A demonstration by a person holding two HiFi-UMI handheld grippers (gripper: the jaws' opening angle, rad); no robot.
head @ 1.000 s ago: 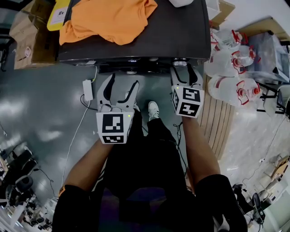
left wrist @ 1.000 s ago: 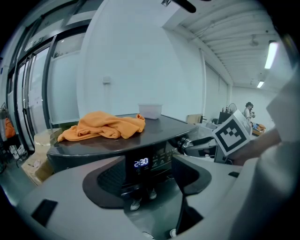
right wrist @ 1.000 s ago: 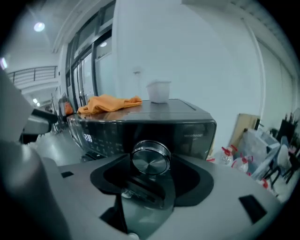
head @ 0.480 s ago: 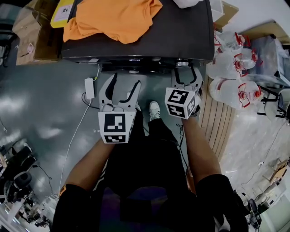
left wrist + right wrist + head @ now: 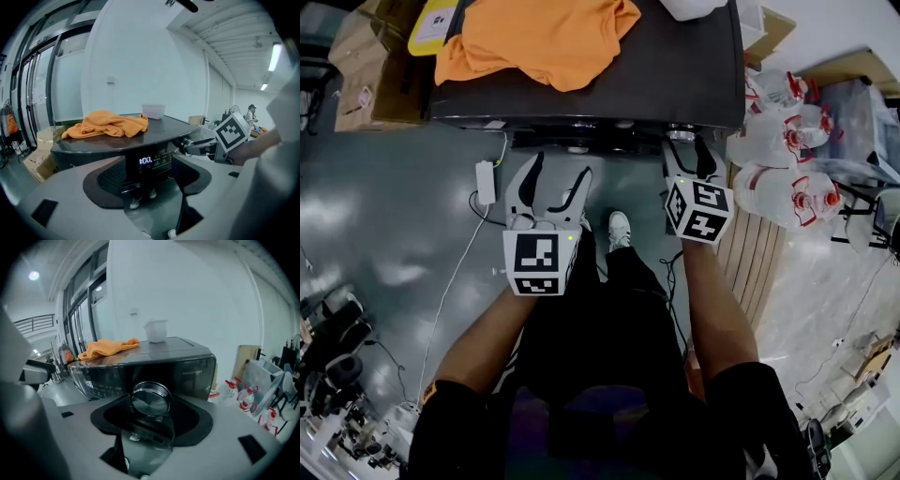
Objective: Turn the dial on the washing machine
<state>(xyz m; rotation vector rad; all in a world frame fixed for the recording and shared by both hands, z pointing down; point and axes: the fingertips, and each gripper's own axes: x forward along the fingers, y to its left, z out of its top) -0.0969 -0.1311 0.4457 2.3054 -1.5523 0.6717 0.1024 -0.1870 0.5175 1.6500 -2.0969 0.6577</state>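
A dark washing machine (image 5: 656, 75) stands in front of me with an orange cloth (image 5: 534, 37) lying on its lid. Its round metal dial (image 5: 680, 134) (image 5: 150, 399) sits at the right end of the front panel. My right gripper (image 5: 691, 157) (image 5: 150, 405) has a pad on each side of the dial, shut on it, and its jaws have just closed a little further. From the left gripper view the right gripper's fingers (image 5: 199, 146) show at the dial (image 5: 187, 143). My left gripper (image 5: 551, 183) (image 5: 147, 176) stands open and holds nothing, facing the lit display (image 5: 145, 161).
Several clear water jugs with red caps (image 5: 778, 141) and a wooden panel (image 5: 750, 253) stand at the right. Cardboard boxes (image 5: 366, 84) are at the left. A white power adapter (image 5: 485, 183) with its cable lies on the floor. A white tub (image 5: 689, 7) sits on the lid.
The right gripper's marker cube tilted half a second ago and has rolled back, staying at the dial. The left gripper has kept still.
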